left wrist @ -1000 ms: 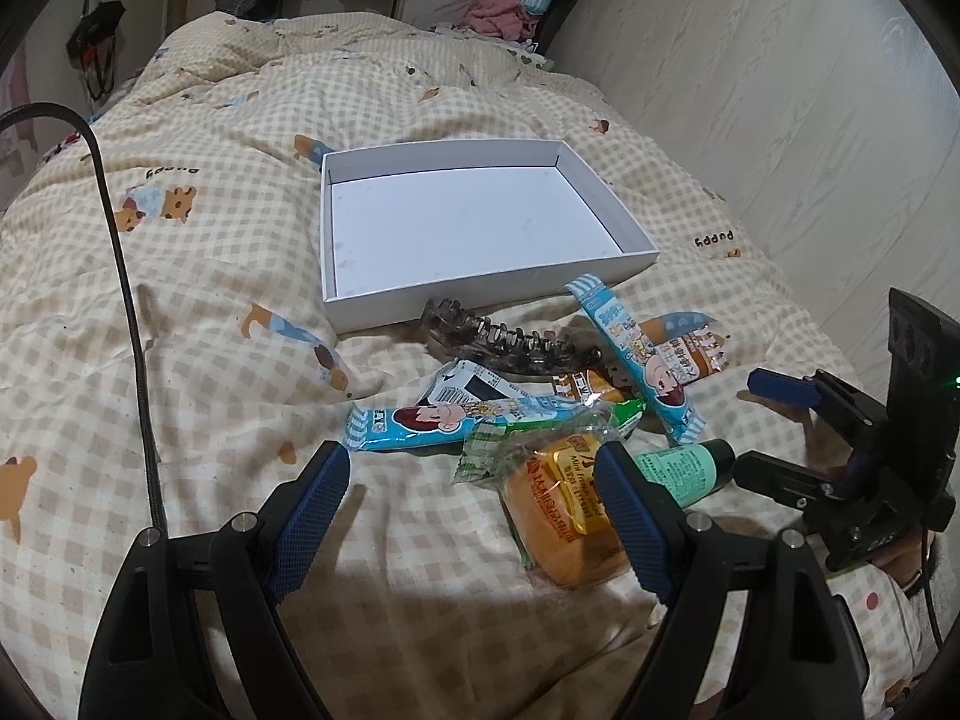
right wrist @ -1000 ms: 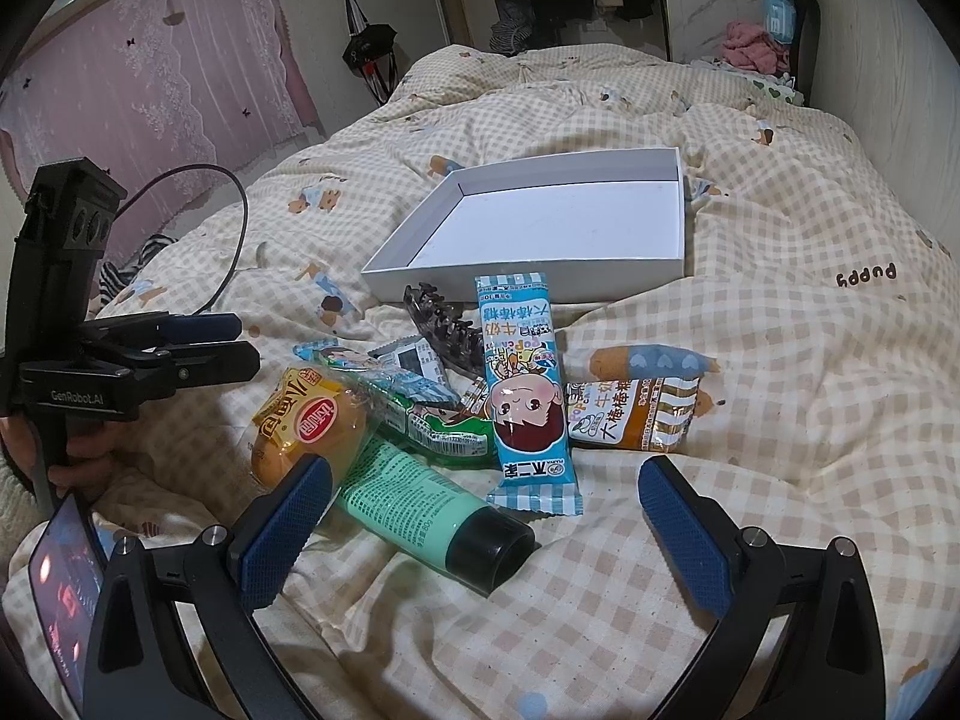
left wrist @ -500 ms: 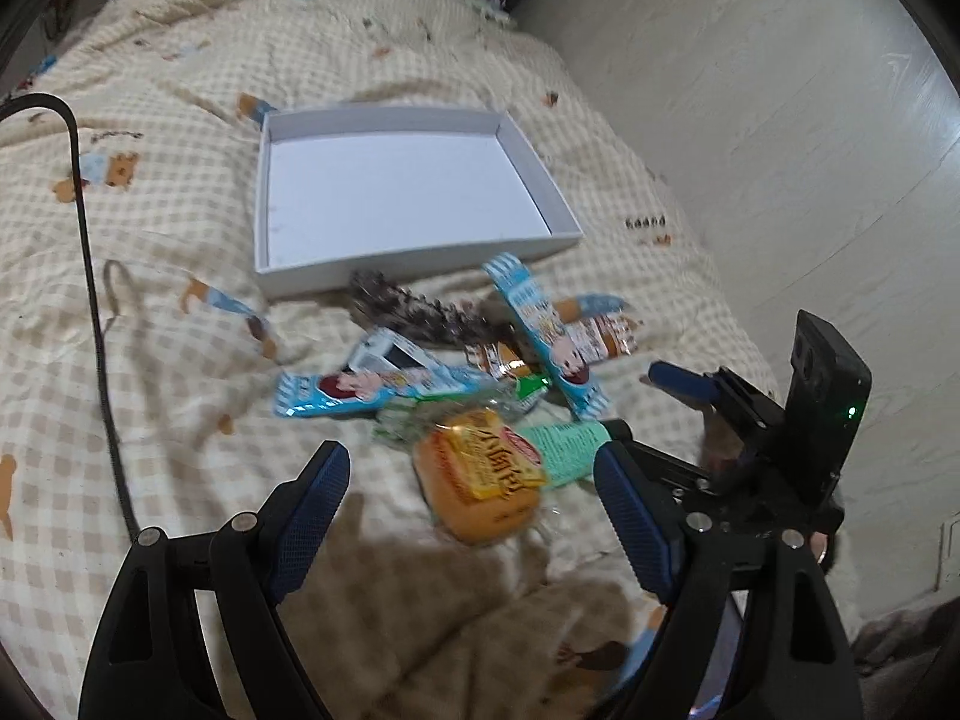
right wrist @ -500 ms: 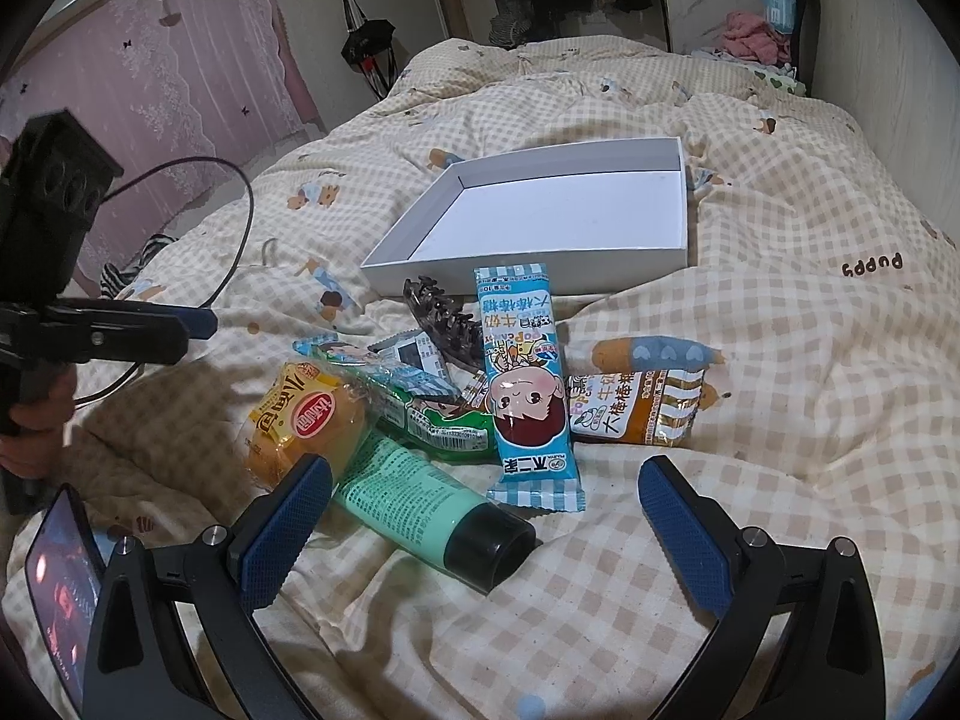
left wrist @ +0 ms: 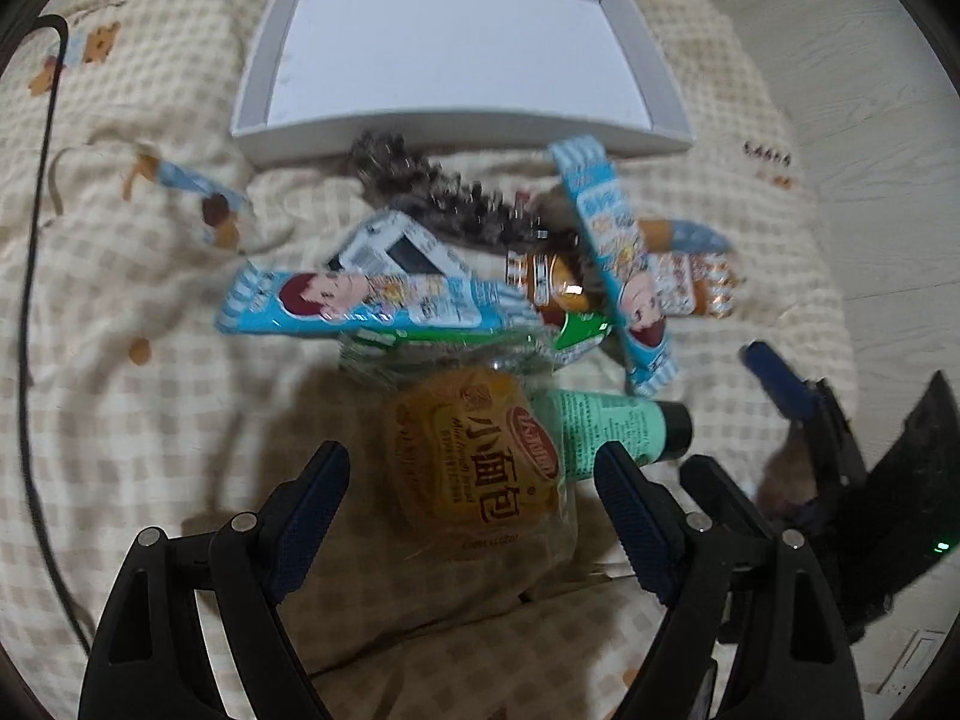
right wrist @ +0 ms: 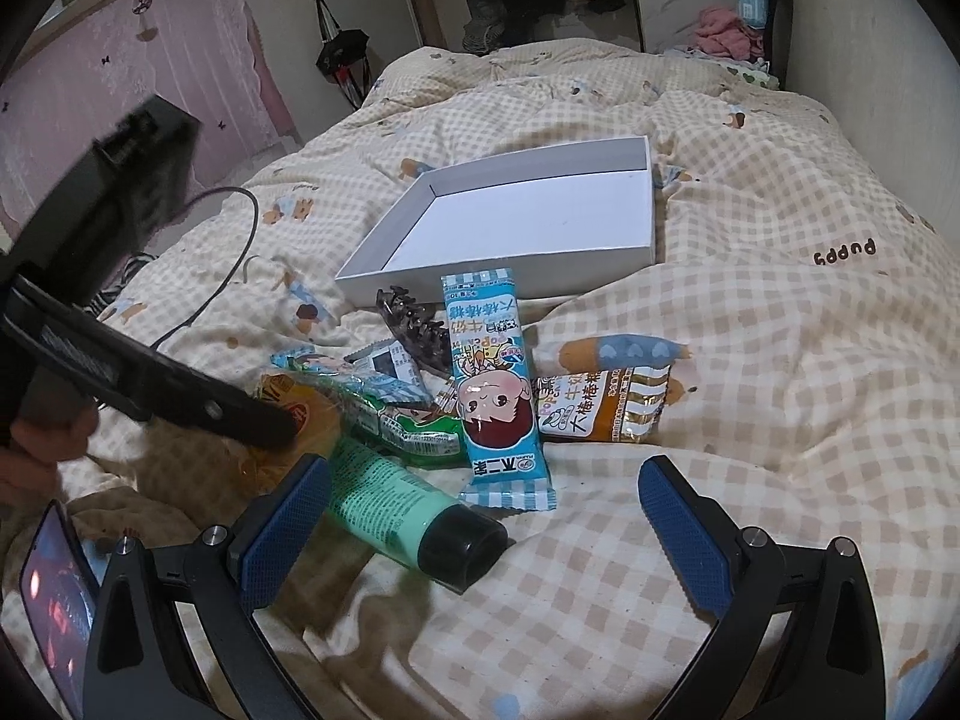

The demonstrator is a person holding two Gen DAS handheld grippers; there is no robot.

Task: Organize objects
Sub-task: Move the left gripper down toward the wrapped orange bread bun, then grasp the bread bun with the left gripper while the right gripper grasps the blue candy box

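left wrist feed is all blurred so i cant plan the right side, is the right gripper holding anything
Observer: No. The right wrist view shows the right gripper with its jaws wide open and empty, low over the blanket.
Operator: whats nearest to it
Observer: The green tube. It lies beside the left jaw, with its black cap pointing toward that gripper.
Operator: is the brown packet free to grab
Observer: Not quite. The blue candy stick lies across the left edge of the brown packet.
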